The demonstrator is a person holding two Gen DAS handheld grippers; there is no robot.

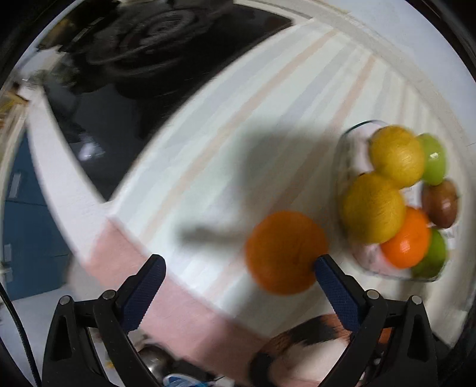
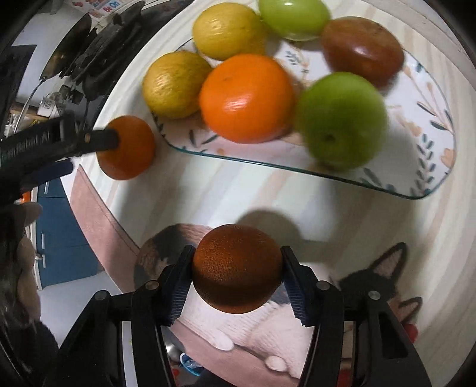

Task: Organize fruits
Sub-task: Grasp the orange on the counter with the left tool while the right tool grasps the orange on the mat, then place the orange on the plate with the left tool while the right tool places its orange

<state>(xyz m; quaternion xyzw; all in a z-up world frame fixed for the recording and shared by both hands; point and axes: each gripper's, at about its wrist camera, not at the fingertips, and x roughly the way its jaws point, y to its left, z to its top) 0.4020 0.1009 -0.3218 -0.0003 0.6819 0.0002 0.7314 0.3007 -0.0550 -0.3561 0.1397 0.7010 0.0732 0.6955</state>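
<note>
the pale striped counter (image 1: 226, 154) lies bare from 9 to 12 o'clock in the left wrist view, room for a claw to pass. at 3 o'clock the glass tray with leaf print (image 2: 422, 125) is crowded with round yellow, green, orange and brown fruit. a loose orange fruit (image 1: 282, 253) sits just beside the tray's left end.

I'm seeing yellow lemons (image 2: 229, 28), green apples (image 2: 340, 119), one bright orange (image 2: 247, 98) on a leaf-patterned tray (image 2: 428, 148); pale striped tabletop (image 2: 238, 190).
</note>
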